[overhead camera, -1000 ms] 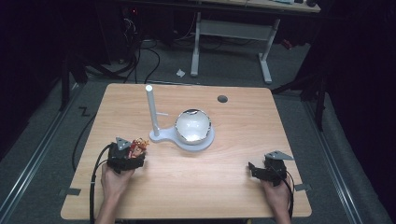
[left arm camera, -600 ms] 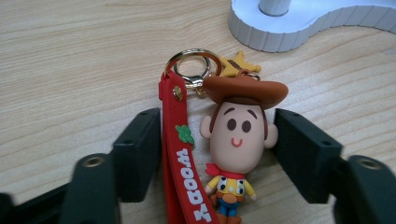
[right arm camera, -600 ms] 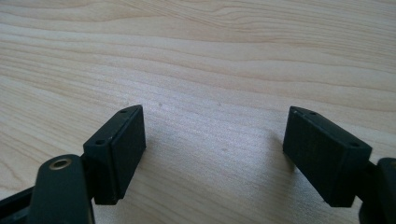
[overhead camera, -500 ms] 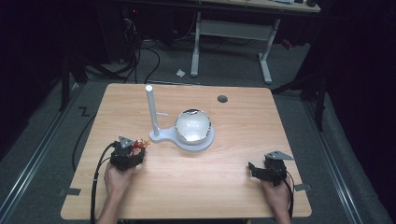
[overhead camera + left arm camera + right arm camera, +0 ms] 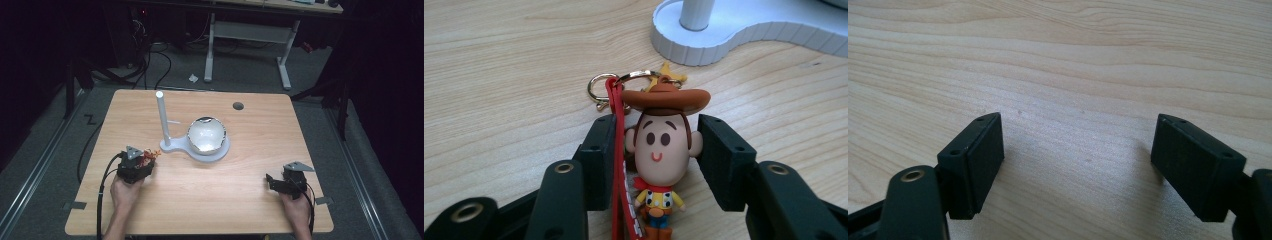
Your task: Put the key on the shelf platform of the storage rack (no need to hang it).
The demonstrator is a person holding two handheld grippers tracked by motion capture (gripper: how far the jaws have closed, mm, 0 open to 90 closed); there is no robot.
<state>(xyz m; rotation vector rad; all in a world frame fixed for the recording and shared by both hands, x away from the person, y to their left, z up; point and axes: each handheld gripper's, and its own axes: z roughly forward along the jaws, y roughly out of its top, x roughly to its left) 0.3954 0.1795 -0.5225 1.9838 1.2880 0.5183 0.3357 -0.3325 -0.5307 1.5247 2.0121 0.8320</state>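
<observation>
Left gripper view: cowboy keychain (image 5: 663, 150) lies on the tabletop (image 5: 499, 60) right between the fingers (image 5: 599, 160), head toward the far side, feet toward the camera. Long axis runs along the fingers, straight out from the gripper. Red strap (image 5: 619, 165) lies along the left finger's inner face, apparently touching it; gold ring (image 5: 601, 90) and clasp sit just past the hat, beyond the fingertips. Fingers are spread with a narrow gap on each side of the head, so they bracket the figure but do not look clamped on it yet. White stand base (image 5: 704, 40) is just beyond the ring, far side.

High view: left gripper (image 5: 136, 162) is at the near-left of the tabletop, keychain (image 5: 147, 157) poking out of its far-right end, pointing toward the white stand (image 5: 167, 142) with its upright post (image 5: 162, 117) and side peg, next to the shiny bowl (image 5: 206, 135). Right gripper (image 5: 280, 181) rests near-right, well apart from everything.

Right gripper view: fingers (image 5: 975, 160) wide apart, nothing between them, bare wood below.

Judgement: left hand is clearly nearer, so the pinch is its job; a squeeze across the head, sideways to the long axis, leaves the ring end free and leading toward the post.
</observation>
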